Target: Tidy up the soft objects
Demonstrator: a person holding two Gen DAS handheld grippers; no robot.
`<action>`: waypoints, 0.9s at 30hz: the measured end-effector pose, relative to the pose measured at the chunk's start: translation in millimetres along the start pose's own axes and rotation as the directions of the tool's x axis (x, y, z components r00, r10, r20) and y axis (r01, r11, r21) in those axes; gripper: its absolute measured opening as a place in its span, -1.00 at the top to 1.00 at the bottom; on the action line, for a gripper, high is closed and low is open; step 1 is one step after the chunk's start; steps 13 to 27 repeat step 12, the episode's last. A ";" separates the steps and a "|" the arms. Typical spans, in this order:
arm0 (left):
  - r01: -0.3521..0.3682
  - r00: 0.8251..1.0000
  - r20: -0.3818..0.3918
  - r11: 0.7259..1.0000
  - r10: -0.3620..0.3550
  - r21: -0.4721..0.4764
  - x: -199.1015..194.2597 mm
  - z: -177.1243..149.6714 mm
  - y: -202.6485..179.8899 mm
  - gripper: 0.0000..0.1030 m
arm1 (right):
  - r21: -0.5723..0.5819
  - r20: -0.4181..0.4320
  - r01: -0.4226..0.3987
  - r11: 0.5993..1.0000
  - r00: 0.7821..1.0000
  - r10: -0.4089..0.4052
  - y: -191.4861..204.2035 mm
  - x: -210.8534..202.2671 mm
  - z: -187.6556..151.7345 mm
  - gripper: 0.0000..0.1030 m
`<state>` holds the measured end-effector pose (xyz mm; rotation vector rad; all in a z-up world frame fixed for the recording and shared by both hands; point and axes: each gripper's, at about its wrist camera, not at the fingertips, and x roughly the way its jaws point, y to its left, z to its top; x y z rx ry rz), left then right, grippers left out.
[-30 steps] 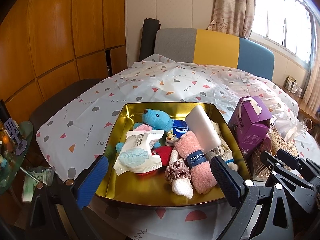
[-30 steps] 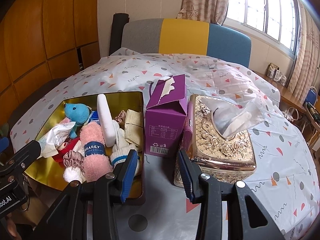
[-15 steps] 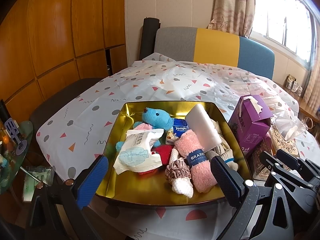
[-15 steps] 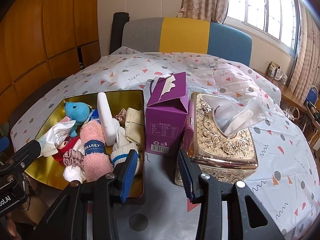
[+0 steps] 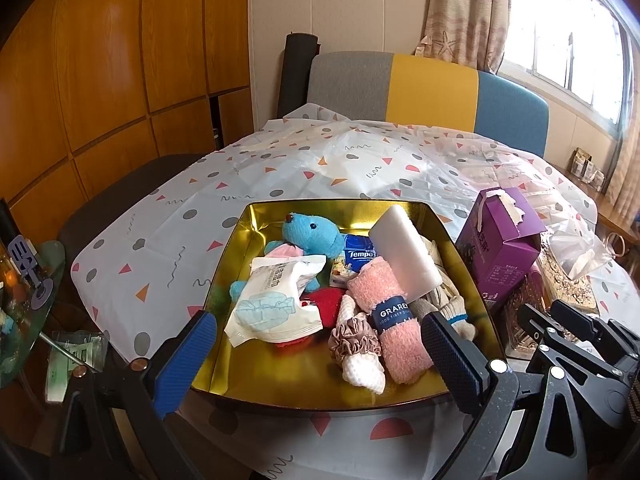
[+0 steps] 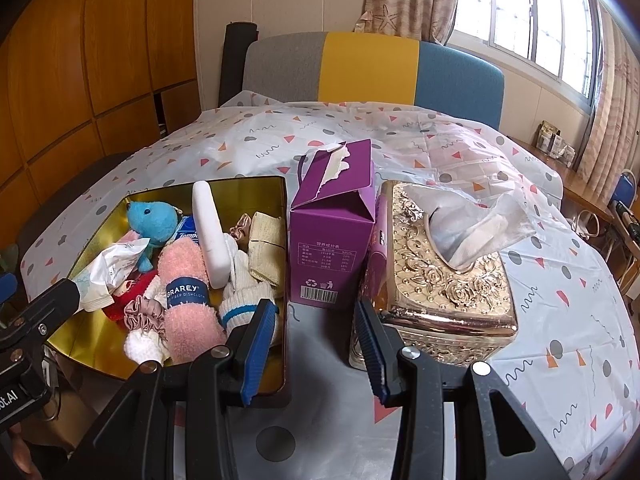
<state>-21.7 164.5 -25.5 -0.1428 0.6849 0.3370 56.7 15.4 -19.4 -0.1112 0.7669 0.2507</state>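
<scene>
Gold-coloured inside, the shallow tin tray (image 5: 240,264) sits on the table (image 5: 168,248) under a white cloth printed with triangles and dots, and it holds the pile of soft things. A blue plush toy (image 5: 310,234) lies at the far side with its head toward the far left corner. In front of it a white wipes packet (image 5: 276,298) rests slanted over something red (image 5: 326,306). A blue Tempo tissue pack (image 5: 360,254) stands just beside the plush. The pink rolled dishcloth (image 5: 390,318) with a dark blue band lies with its long axis running from the far side to the near edge, tilting slightly to the right. A white foam block (image 5: 404,258) leans across its far end, long axis pointing away and to the left. A mauve scrunchie (image 5: 354,342) sits on a white waffle cloth (image 5: 362,368) touching the dishcloth's left side; white socks (image 6: 244,300) with a blue stripe lie on its right.

Right of the tray stands a purple carton (image 6: 334,236) with a torn top, and beside that an ornate gold tissue box (image 6: 444,268) with tissue sticking out.

The left gripper (image 5: 320,356) hovers over the tray's near edge, its blue fingers (image 5: 186,360) spread wide and empty. The right gripper (image 6: 316,350) has its fingers apart with nothing between them, over the table between tray and tissue box.
</scene>
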 end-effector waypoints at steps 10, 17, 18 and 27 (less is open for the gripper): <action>0.003 1.000 0.014 1.000 -0.003 -0.018 -0.5 -0.9 5.3 -0.94 | 0.002 -0.001 -0.002 1.000 1.000 0.002 0.0 1.4 -2.0 0.19; 0.019 1.000 0.004 1.000 -0.018 -0.012 0.1 -0.9 4.7 -0.96 | 0.010 0.013 -0.003 1.000 1.000 0.003 -2.1 -1.3 -1.5 0.19; 0.019 1.000 0.004 1.000 -0.018 -0.012 0.1 -0.9 4.7 -0.96 | 0.010 0.013 -0.003 1.000 1.000 0.003 -2.1 -1.3 -1.5 0.19; 0.019 1.000 0.004 1.000 -0.018 -0.012 0.1 -0.9 4.7 -0.96 | 0.010 0.013 -0.003 1.000 1.000 0.003 -2.1 -1.3 -1.5 0.19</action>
